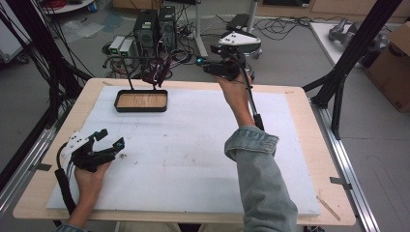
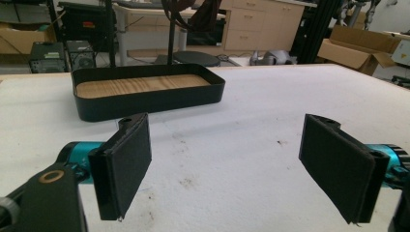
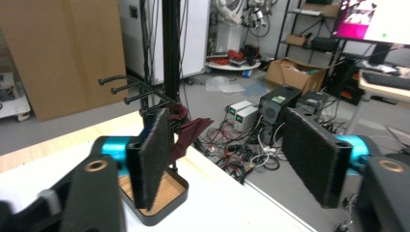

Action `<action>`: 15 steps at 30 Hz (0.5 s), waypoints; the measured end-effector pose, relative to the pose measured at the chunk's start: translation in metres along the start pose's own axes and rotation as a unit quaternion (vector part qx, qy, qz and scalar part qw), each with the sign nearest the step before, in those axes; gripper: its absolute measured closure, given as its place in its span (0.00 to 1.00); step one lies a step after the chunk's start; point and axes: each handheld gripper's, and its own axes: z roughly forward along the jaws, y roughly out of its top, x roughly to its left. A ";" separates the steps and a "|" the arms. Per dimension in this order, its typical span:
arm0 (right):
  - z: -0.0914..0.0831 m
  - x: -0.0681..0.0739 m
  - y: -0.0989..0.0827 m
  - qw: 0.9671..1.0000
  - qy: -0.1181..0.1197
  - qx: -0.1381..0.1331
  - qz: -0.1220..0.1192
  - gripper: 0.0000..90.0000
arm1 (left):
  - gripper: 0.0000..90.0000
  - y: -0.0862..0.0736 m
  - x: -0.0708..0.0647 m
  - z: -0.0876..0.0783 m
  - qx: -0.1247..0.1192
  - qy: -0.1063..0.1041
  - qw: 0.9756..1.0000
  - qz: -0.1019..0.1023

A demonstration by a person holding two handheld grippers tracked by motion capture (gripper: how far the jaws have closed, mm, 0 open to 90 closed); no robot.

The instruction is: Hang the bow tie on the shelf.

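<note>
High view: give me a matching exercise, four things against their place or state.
1. left tool
2. right tool
3. black tray
4. dark red item

A. hangs on the stand over the tray
B. raised past the table's far edge, jaws apart, nothing between
C. wood-lined, at the far left of the white mat
D. low at the near left, jaws open

Pairs: 1-D, 2-B, 3-C, 4-A
</note>
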 end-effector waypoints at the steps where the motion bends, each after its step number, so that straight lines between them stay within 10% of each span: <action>1: -0.011 -0.003 0.000 1.000 -0.010 -0.006 0.000 0.32 | 0.21 0.000 0.000 0.000 0.001 0.001 1.000 0.000; 15: -0.083 -0.024 -0.012 0.998 -0.056 -0.034 0.005 0.24 | 0.21 0.000 -0.001 -0.001 0.005 0.002 1.000 0.004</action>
